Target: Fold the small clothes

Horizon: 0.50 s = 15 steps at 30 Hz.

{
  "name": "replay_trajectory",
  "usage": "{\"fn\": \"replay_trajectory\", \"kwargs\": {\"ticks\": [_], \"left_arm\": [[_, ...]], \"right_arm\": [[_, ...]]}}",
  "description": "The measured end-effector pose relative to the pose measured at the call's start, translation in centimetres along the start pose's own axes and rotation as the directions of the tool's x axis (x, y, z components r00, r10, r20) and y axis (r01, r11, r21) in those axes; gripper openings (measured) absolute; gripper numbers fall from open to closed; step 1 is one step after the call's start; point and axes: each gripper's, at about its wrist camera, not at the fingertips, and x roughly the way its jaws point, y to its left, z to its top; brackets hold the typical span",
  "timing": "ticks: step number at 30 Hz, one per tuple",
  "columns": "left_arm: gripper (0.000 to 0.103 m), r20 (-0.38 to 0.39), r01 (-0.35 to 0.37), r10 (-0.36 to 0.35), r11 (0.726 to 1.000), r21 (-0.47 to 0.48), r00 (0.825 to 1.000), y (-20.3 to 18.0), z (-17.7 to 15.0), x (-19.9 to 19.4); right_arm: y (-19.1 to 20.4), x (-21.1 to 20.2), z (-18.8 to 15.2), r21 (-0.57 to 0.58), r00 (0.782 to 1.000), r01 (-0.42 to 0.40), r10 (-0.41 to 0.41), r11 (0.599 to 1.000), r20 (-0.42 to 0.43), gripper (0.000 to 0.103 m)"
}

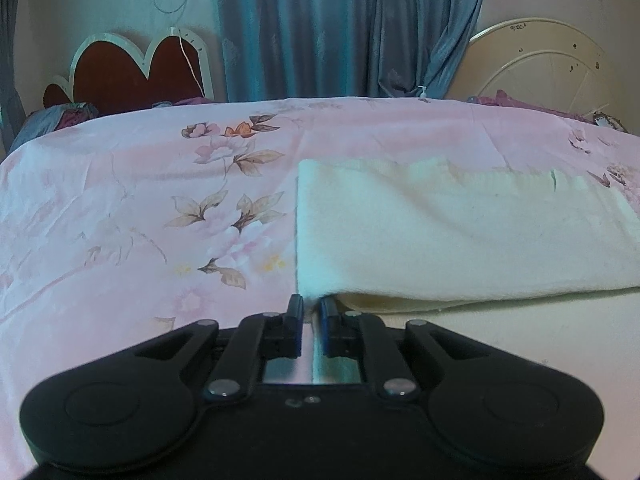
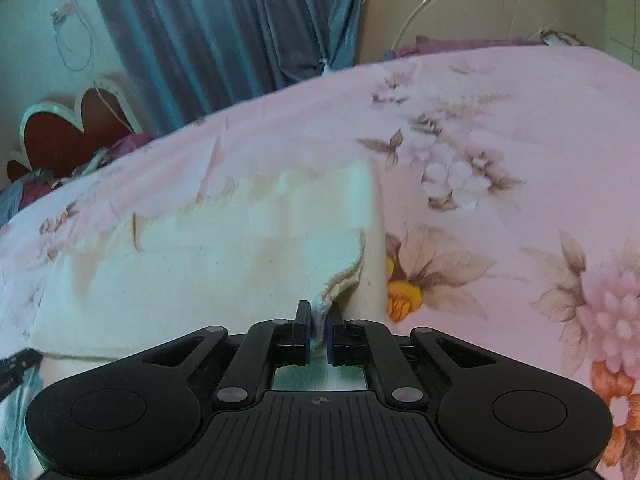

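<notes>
A cream-white garment [image 1: 452,236] lies on the pink flowered bedsheet [image 1: 140,208], folded over itself so that a top layer rests on a lower one. My left gripper [image 1: 311,305] is shut on the garment's near left corner, lifting the top layer's edge slightly. In the right wrist view the same garment [image 2: 208,264] spreads to the left, and my right gripper [image 2: 319,312] is shut on its near right corner, where a hemmed edge curls up between the pads. Both grippers point down toward the bed.
The bed stretches far behind and to both sides of the garment. A heart-shaped red headboard [image 1: 132,72] and blue curtains [image 1: 340,28] stand beyond the far edge. A cream round metal frame [image 1: 548,64] leans at the back right, with purple cloth below it.
</notes>
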Motion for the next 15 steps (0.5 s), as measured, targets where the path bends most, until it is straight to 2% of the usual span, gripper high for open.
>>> {"fn": "replay_trajectory", "kwargs": {"ticks": [3, 4, 5, 6, 7, 10, 15], "left_arm": [[0.02, -0.018, 0.008, -0.009, 1.0, -0.022, 1.0, 0.4, 0.1, -0.5], [0.021, -0.026, 0.011, -0.011, 0.999, -0.031, 1.0, 0.6, 0.2, -0.7], [0.022, -0.032, 0.008, -0.009, 0.999, -0.035, 0.999, 0.7, 0.2, -0.9], [0.023, -0.04, 0.004, -0.005, 0.999, -0.036, 0.999, 0.7, 0.3, -1.0], [0.023, -0.048, 0.004, -0.006, 0.999, -0.037, 0.999, 0.7, 0.4, -1.1], [0.024, -0.055, 0.005, -0.008, 0.998, -0.056, 0.998, 0.6, 1.0, -1.6], [0.025, -0.026, 0.015, -0.017, 0.998, -0.064, 1.0, 0.2, 2.5, -2.8]], "right_arm": [[-0.4, -0.9, 0.1, 0.011, 0.999, 0.021, -0.021, 1.0, 0.03, 0.008], [-0.6, -1.2, 0.1, 0.016, 0.999, 0.03, -0.031, 0.999, 0.041, 0.019], [-0.7, -1.5, 0.2, 0.018, 0.997, 0.043, -0.044, 0.999, 0.056, 0.041], [-0.8, -1.7, 0.3, 0.015, 0.996, 0.051, -0.052, 0.999, 0.073, 0.052], [-0.7, -2.0, 0.5, 0.009, 0.993, 0.059, -0.06, 0.998, 0.097, 0.057], [-0.2, -2.4, 1.2, -0.012, 0.991, 0.054, -0.052, 0.998, 0.124, 0.057], [2.0, -2.3, 1.9, -0.077, 0.991, 0.024, -0.013, 0.997, 0.135, 0.057]]}}
